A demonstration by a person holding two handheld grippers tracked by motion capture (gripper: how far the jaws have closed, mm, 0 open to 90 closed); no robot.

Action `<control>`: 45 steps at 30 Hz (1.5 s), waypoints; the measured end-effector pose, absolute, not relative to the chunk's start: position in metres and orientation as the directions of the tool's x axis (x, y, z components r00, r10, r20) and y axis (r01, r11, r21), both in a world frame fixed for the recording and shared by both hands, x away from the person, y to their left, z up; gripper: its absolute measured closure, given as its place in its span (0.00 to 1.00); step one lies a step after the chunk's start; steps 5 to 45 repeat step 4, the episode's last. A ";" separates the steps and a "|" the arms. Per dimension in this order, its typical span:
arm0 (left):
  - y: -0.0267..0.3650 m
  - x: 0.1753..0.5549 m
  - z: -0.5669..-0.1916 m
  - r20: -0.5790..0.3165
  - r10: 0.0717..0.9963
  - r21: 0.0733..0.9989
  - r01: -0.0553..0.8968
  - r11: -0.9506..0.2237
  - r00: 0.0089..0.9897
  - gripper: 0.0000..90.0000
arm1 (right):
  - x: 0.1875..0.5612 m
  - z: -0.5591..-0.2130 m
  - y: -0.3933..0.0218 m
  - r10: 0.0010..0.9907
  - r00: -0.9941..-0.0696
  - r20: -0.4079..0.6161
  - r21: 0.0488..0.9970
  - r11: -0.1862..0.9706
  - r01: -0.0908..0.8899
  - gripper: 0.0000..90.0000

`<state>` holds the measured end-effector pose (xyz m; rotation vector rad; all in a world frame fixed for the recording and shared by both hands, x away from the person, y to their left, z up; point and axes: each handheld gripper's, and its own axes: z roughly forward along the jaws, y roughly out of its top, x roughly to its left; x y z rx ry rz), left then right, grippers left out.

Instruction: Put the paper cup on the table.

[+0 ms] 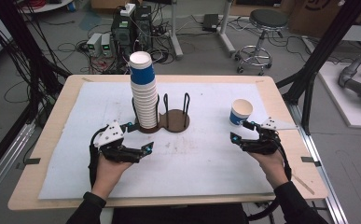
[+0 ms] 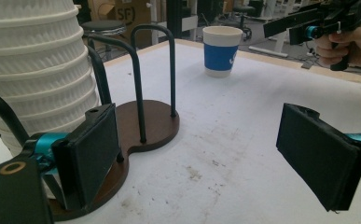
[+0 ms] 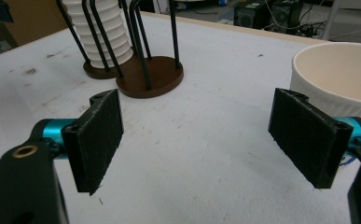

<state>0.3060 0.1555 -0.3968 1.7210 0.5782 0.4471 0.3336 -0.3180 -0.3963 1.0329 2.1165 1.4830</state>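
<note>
We see single paper cup (image 1: 241, 112) upright on bench (image 1: 66, 112), well right of cup rack (image 1: 169, 122). Right tool (image 1: 244, 132) wide, empty, just beside cup. Left tool (image 1: 140, 138) wide, empty, near rack. We judge cup light, thin-walled, crushable: grip mid-wall, gently.

Cup stack (image 1: 143, 95) + rack (image 1: 176, 114) mid-table

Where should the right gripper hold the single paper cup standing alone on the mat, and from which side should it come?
Probably around the ribbed wall of the single cup, just under its rim. It stands upright and open-topped, beside the open right gripper. Come level from the person's side, one pad on each flank, since the round wall tapers downward.
</note>
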 end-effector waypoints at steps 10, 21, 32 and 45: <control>0.156 0.306 -0.397 -0.011 0.599 0.975 0.141 -0.171 0.801 0.15 | 0.334 -0.397 -0.318 0.735 -0.666 0.123 0.913 0.180 0.367 0.20; 0.156 0.306 -0.397 -0.011 0.599 0.975 0.141 -0.171 0.801 0.15 | 0.334 -0.397 -0.318 0.735 -0.666 0.123 0.913 0.180 0.367 0.20; 0.156 0.306 -0.397 -0.011 0.599 0.975 0.141 -0.171 0.801 0.15 | 0.334 -0.397 -0.318 0.735 -0.666 0.123 0.913 0.180 0.367 0.20; 0.156 0.306 -0.397 -0.011 0.599 0.975 0.141 -0.171 0.801 0.15 | 0.334 -0.397 -0.318 0.735 -0.666 0.123 0.913 0.180 0.367 0.20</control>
